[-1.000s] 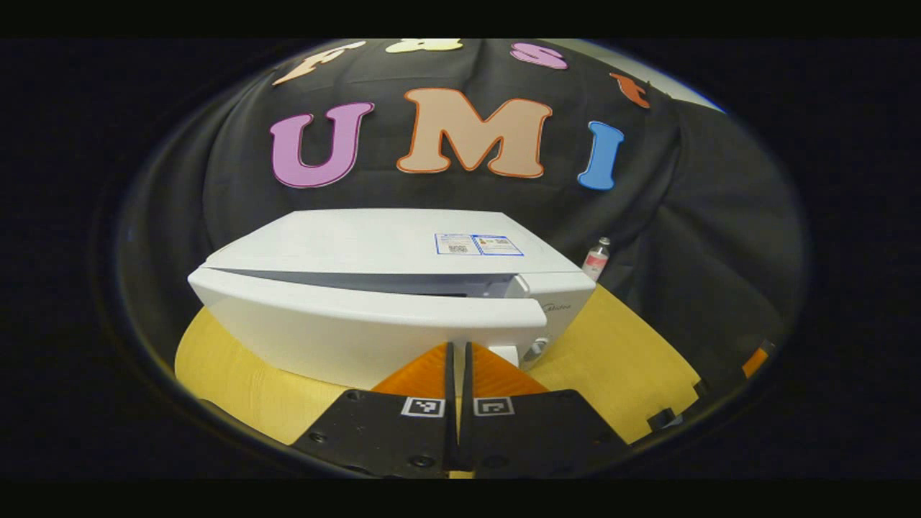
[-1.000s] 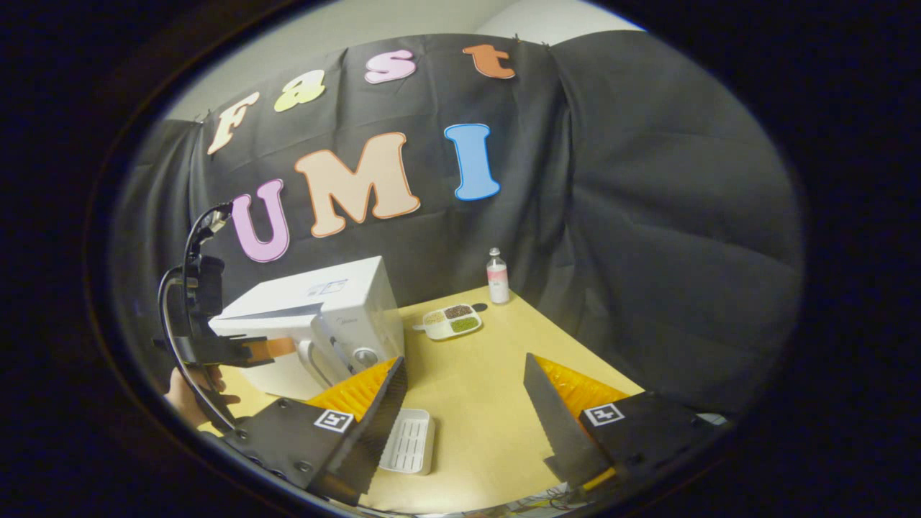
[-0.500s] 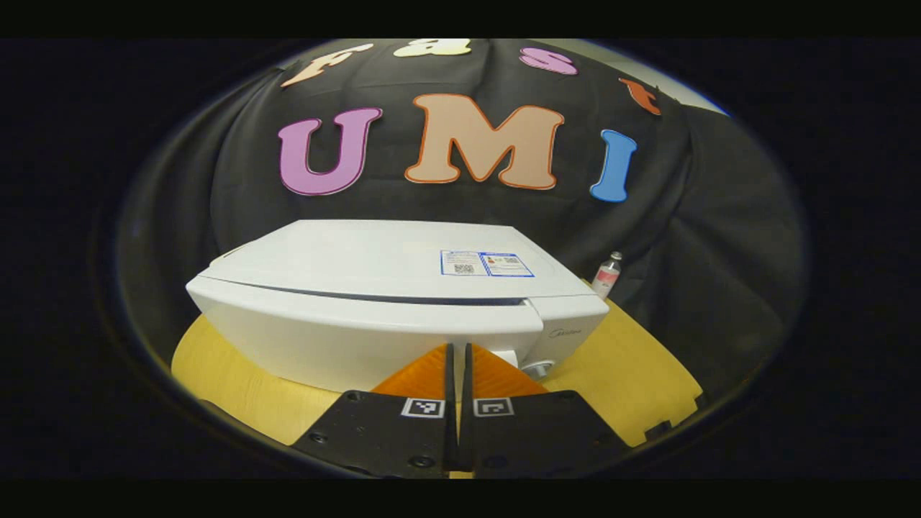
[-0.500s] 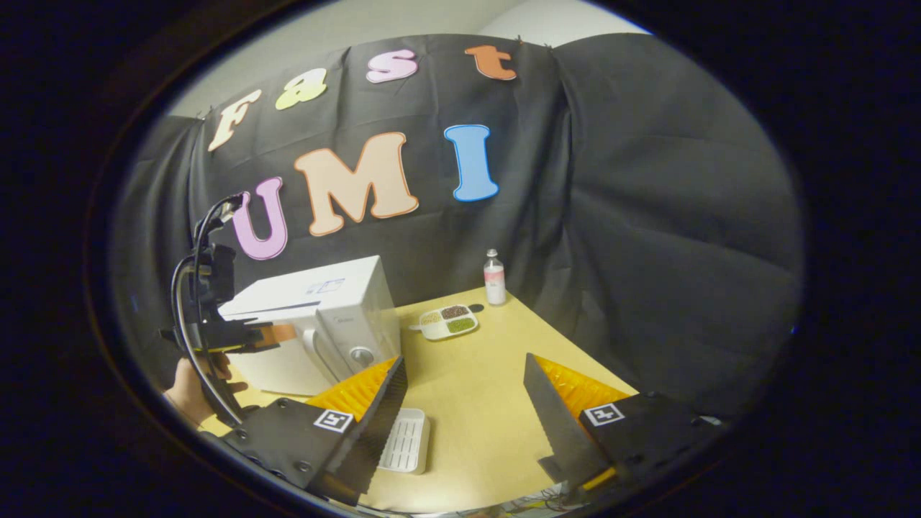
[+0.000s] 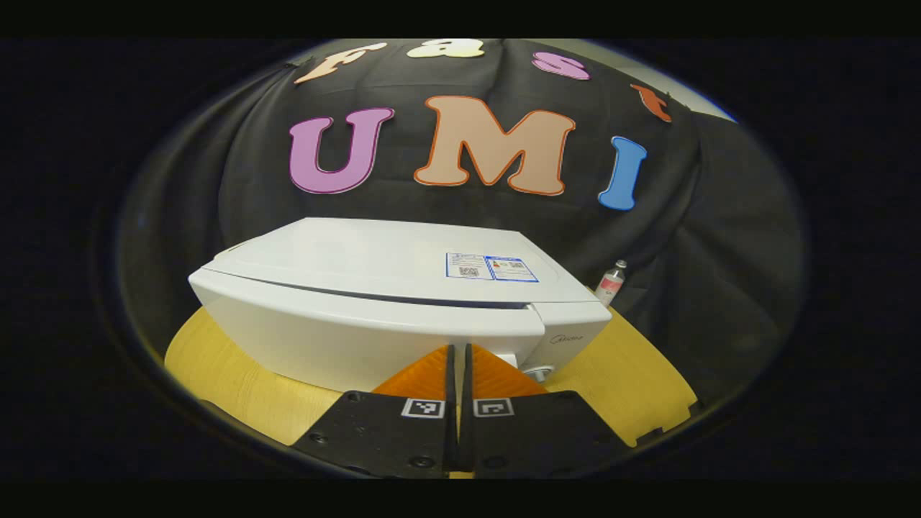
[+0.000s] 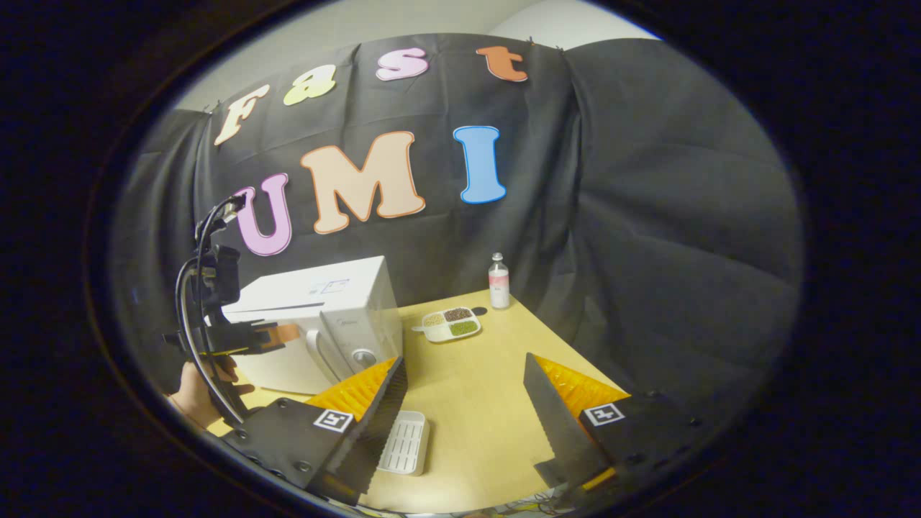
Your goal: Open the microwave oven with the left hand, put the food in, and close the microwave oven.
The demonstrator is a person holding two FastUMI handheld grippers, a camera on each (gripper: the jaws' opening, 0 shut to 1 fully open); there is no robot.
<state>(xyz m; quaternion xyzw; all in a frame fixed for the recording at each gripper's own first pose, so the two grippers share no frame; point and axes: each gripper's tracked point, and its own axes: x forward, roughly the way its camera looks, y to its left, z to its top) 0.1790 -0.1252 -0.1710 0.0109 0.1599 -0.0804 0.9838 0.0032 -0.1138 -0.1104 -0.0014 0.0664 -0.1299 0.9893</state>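
Now, with the microwave oven as the landmark:

Microwave oven: white microwave oven [image 5: 374,288] stands on the yellow table [image 6: 468,403], close to the black cloth wall; in the right gripper view the same oven [image 6: 316,316] sits at the table's left side.
Door: door [image 5: 360,334] lies nearly flush with the oven body, a thin dark seam running along its top edge; whether it is fully latched cannot be told.
Handle and knob: a pale vertical handle [image 6: 315,356] runs down the door's right edge, and a round knob [image 6: 364,357] sits on the control panel beside it.
Left gripper: left gripper [image 5: 458,360] has its two fingers pressed together with nothing between them, their tips right up against the oven door's lower front, near the handle side. In the right gripper view the left gripper [image 6: 277,334] is level against the door front, a hand [image 6: 198,392] holding it from below.
Right gripper: right gripper [image 6: 464,392] hangs over the table in front and to the right of the oven, fingers spread wide, gripping nothing.
Food: divided tray of food [image 6: 451,324] rests on the table to the right of the oven, apart from it.
Bottle: small bottle [image 6: 498,282] stands upright behind the food tray, near the cloth wall; it appears right of the oven in the left gripper view [image 5: 611,283].
White rack: white slotted tray [image 6: 404,442] lies on the table in front of the oven, beside the right gripper's left finger.
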